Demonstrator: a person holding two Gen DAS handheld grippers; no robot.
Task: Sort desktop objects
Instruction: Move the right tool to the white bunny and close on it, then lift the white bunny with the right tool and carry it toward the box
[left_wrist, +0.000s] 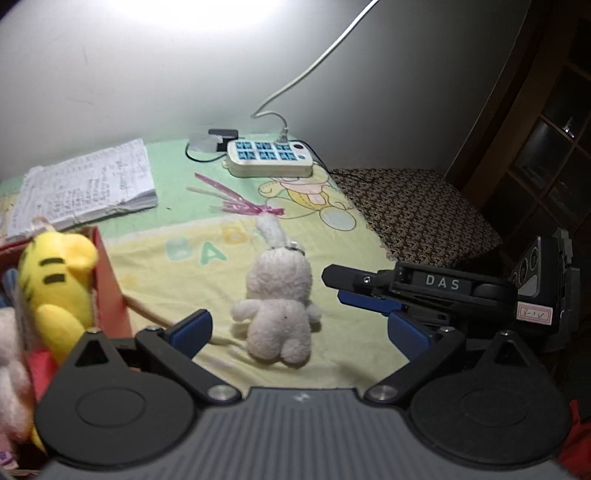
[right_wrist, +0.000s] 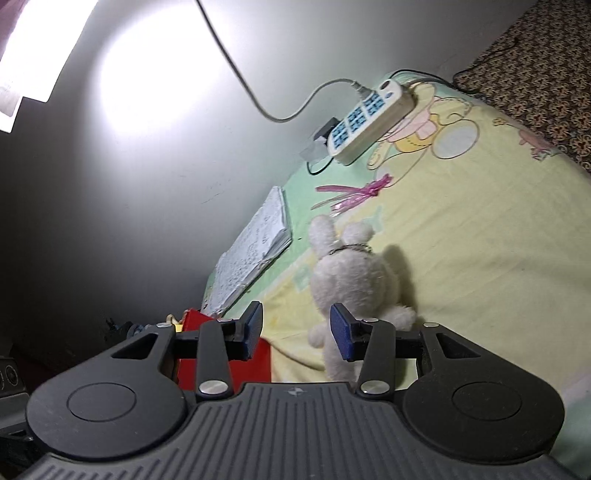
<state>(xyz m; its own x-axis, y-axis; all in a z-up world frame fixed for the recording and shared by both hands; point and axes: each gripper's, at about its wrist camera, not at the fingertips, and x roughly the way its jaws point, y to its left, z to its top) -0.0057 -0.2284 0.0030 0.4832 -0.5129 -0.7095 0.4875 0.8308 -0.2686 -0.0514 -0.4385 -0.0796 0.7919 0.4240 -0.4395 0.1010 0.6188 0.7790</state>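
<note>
A white rabbit plush (left_wrist: 280, 306) lies on the yellow-green baby blanket (left_wrist: 192, 236), ears pointing away. My left gripper (left_wrist: 301, 332) is open just short of it, the plush's legs level with the gap between the blue pads. My right gripper (left_wrist: 334, 286) reaches in from the right, beside the rabbit's head. In the right wrist view that gripper (right_wrist: 297, 330) is open and holds nothing; the rabbit (right_wrist: 354, 280) sits just beyond its right finger. A red box (left_wrist: 110, 280) at the left holds a yellow tiger plush (left_wrist: 55, 280) and a pink plush (left_wrist: 11, 369).
A written notebook (left_wrist: 85, 184) lies at the back left. A power strip (left_wrist: 269, 157) with its cables sits by the wall, and a pink ribbon (left_wrist: 240, 203) lies in front of it. A dark patterned cushion (left_wrist: 413, 210) borders the blanket on the right.
</note>
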